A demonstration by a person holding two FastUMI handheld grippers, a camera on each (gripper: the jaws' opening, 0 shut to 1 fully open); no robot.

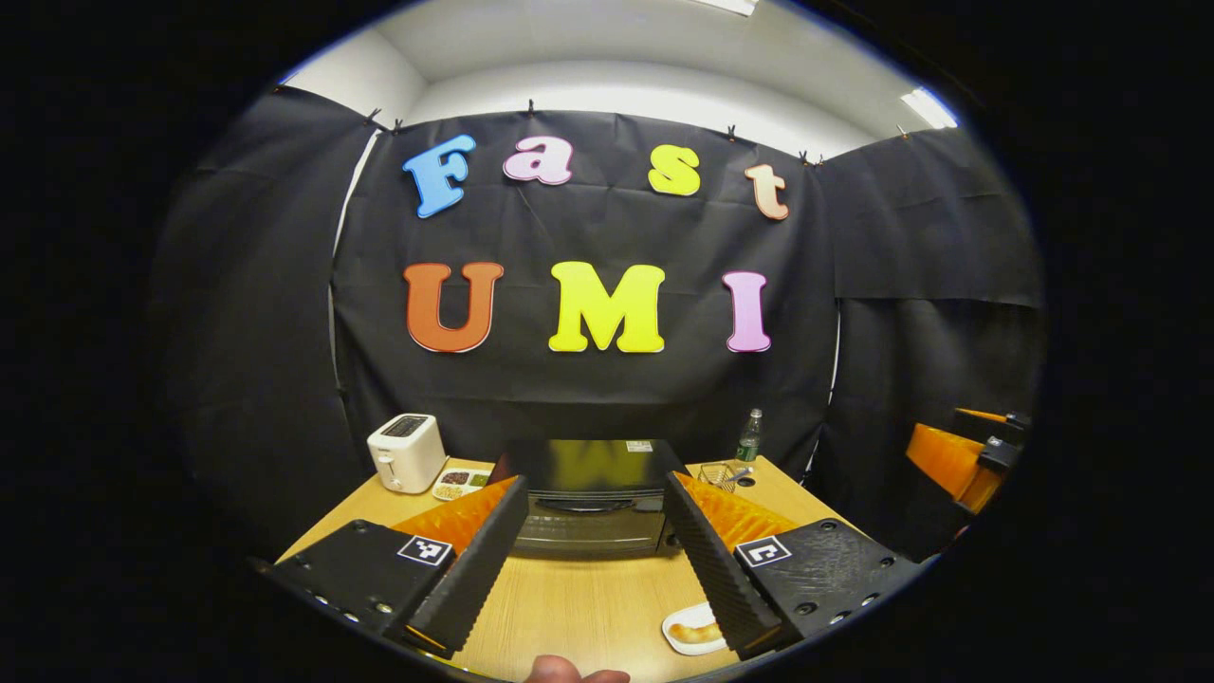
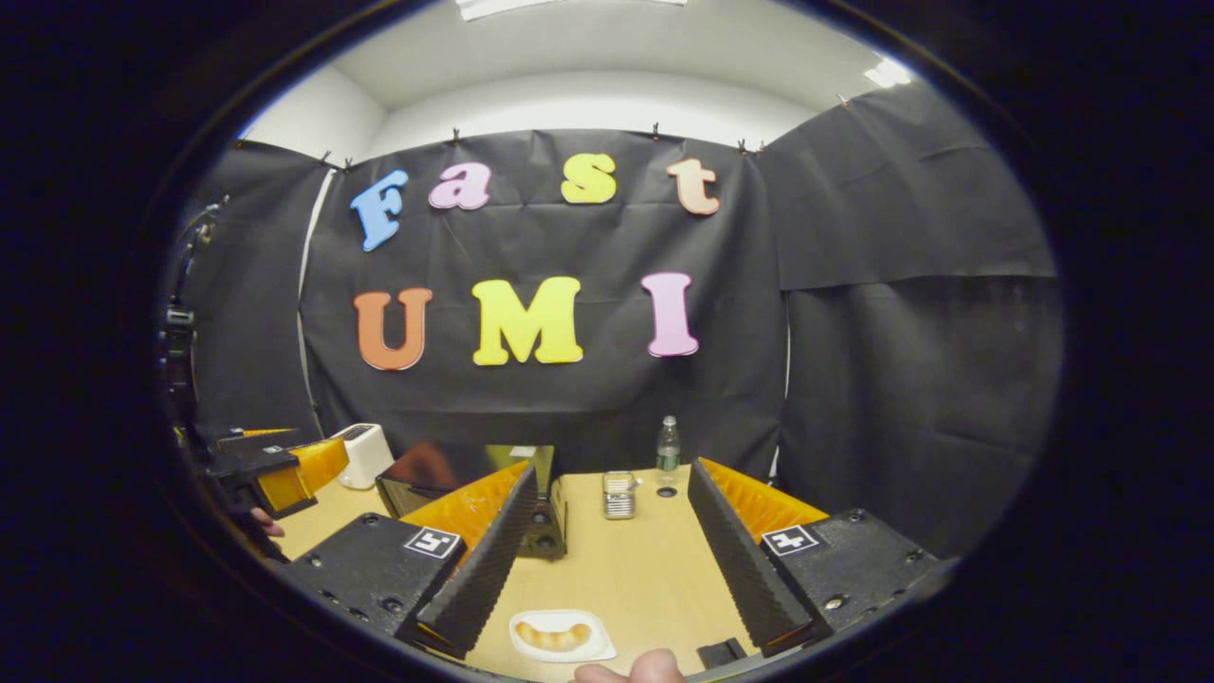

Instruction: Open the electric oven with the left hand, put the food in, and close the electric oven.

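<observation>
1. Left gripper view: left tongs' (image 1: 596, 560) fingers cover both lower corners of the oven (image 1: 588, 507).
2. Plate (image 1: 692, 631) half hidden behind one finger.
3. Small tray (image 1: 461, 483) contents too small to identify.
4. Right gripper view: oven (image 2: 446, 489) largely hidden by a finger of the right tongs (image 2: 616, 569).
5. Other gripper (image 2: 275, 474) cut off at the edge.

The oven (image 1: 590, 498) has a glossy black top that mirrors the wall, and sits on a smooth, pale wood-grain table (image 1: 579, 607). Left of the oven, the toaster (image 1: 407, 452) looks like smooth white plastic. The left gripper (image 1: 593, 560) has matt black ribbed fingers (image 1: 474, 569) with orange plastic behind them.
</observation>
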